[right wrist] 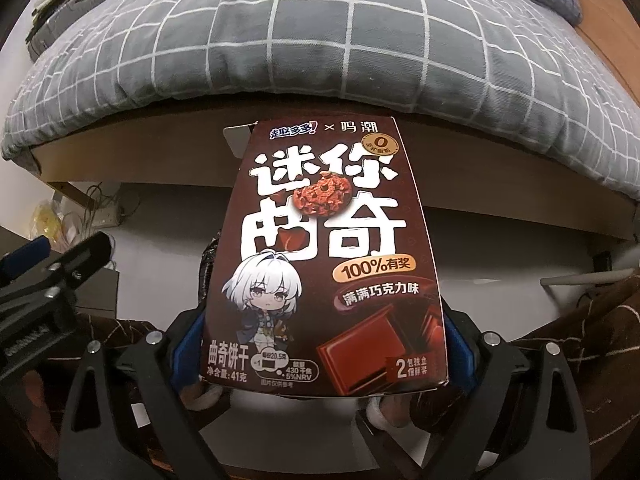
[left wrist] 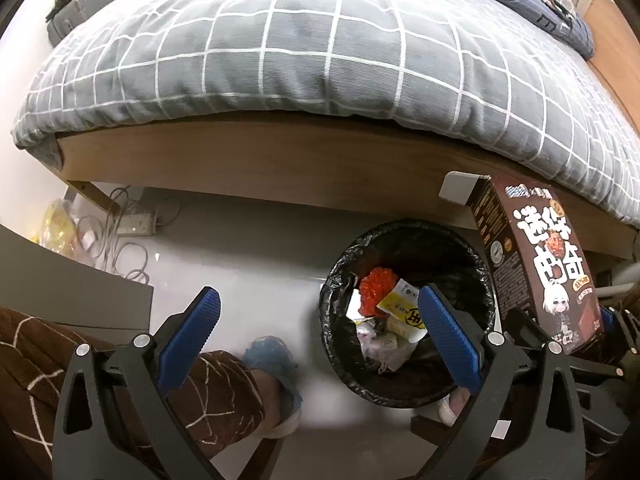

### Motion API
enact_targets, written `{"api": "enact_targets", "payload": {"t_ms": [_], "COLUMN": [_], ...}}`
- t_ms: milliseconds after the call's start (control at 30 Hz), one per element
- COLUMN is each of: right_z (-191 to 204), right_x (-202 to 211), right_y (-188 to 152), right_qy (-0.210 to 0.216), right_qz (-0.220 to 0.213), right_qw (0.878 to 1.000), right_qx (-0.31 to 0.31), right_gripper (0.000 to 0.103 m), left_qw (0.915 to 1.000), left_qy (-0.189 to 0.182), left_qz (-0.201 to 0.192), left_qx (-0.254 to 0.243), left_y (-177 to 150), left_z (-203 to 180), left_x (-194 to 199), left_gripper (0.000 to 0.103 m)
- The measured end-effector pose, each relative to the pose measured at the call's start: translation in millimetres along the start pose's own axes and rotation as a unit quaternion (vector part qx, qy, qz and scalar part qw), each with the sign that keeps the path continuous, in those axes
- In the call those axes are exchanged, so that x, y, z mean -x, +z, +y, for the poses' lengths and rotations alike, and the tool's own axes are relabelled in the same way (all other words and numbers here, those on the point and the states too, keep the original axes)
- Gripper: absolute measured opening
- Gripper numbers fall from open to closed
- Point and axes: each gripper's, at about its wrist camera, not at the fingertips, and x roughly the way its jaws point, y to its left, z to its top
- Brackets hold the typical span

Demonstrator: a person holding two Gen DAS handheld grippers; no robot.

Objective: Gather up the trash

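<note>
Clamped across its lower end between the right gripper (right wrist: pixel 320 344)'s blue pads, the brown cookie box (right wrist: pixel 324 252) stands upright just beside the black-lined trash bin (left wrist: pixel 340 360), in front of the bed (left wrist: pixel 280 60). It looks light, thin-walled cardboard with an open top flap, so a firm squeeze would likely crush it; holding the narrow sides low seems sound. Empty, the left gripper (left wrist: pixel 320 320) hovers with its fingers spread wide above the bin.

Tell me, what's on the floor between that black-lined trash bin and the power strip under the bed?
Just bare pale floor between the trash bin and the power strip, seen from the left wrist view.
</note>
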Motion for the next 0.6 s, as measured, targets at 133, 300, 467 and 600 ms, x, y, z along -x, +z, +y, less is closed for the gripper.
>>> {"api": "enact_targets", "payload": {"t_ms": [133,300,467,600], "right_z": [2.2,5.9,-3.6,-17.9], "right_x": [-3.3,-3.1,3.1,22.4], "right_y": [-1.4,-3.0,-0.9,5.8], "right_qy": [-0.009,-0.02,-0.022,-0.025], "right_qz": [0.004,-0.002,-0.007,-0.033], "right_qw": [1.0,1.0,1.0,0.999], "right_qx": [0.009,0.016,0.008,0.0], "right_gripper": [0.092,0.095,0.095,0.095], "left_qw": [1.0,1.0,0.9999,0.9995], "left_qy": [0.004,0.006,0.0,-0.01], "left_qz": [0.001,-0.001,-0.006,-0.022], "left_qx": [-0.003,-0.005,-0.01,-0.021], "left_y": [0.7,1.9,4.6,11.0], "left_z": [-0.8,-1.9,-5.3,-13.8], "left_x": [-0.4,0.1,7.0,23.9], "left_gripper": [0.097,0.097,0.097,0.097]}}
